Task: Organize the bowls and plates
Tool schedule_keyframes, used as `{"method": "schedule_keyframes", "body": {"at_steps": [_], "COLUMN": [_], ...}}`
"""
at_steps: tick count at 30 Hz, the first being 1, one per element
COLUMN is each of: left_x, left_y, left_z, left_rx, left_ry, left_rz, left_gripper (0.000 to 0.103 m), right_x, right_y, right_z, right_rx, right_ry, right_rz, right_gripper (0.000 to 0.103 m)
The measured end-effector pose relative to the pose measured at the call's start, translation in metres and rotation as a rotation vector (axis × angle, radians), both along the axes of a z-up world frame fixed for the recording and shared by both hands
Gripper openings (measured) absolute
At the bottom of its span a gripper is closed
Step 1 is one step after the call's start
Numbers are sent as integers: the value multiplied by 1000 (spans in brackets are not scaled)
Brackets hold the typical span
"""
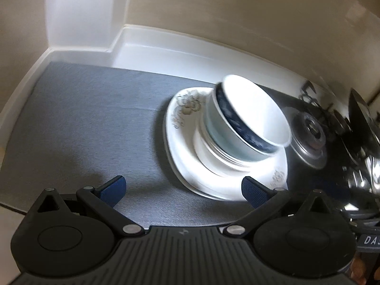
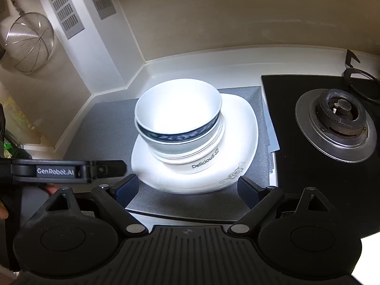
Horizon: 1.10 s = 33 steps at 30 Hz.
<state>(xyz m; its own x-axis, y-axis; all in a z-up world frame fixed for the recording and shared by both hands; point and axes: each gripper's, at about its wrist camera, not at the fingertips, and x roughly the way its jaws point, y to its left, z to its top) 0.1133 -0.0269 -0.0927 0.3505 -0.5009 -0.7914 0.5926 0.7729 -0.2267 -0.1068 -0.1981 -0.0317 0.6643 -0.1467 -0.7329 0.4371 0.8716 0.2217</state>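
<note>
A white square plate with a floral print [image 1: 187, 118] [image 2: 239, 121] lies on a grey mat [image 1: 83, 123] [image 2: 104, 121]. On it stands a stack of bowls: a white bowl lettered "Delicious" [image 2: 201, 161] at the bottom and a white bowl with a dark blue band [image 1: 249, 116] [image 2: 175, 109] on top. My left gripper [image 1: 182, 190] is open and empty, just in front of the plate. My right gripper [image 2: 187, 190] is open and empty, with the plate's near edge between its fingertips. The left gripper's body [image 2: 57, 171] shows at the left of the right wrist view.
A black gas hob [image 2: 308, 166] [image 1: 332, 166] with a steel burner [image 2: 337, 123] [image 1: 308, 137] lies right of the mat. The counter's white upstand [image 1: 166, 49] [image 2: 213, 57] and the wall run behind. A wire strainer [image 2: 28, 42] hangs at the upper left.
</note>
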Motion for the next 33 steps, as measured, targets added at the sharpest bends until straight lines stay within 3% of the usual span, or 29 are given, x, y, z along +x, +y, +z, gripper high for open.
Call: {"method": "schedule_keyframes", "body": {"at_steps": [6,11,18,23,28,33], "left_x": [33,60,87,103,110,116], "left_y": [10,20,10,9,9,8], "left_z": [-14,-32,-52,-69,-75,-77], "left_rx": [-30,-145,-248,-298,-306,-325], "left_ry": [103,192,299,399,403,399], "left_rz": [116,202,210,263,270,257], "left_gripper": [103,103,103,103,103,103], "right_x": [0,1,4,9,4,-12], "right_y": [-28,-65,-115,-129,-130,-133], "right_z": [-11,-33,-57,-67,-77,-96], "right_rx": [62,180,345,410,459,638], "right_ry": [-53,-103,-175,-210,-223,-293], "right_rz": [-48,-126,-252,-271,-257,-331], "right_gripper": [91,91,91,91,87,85]}}
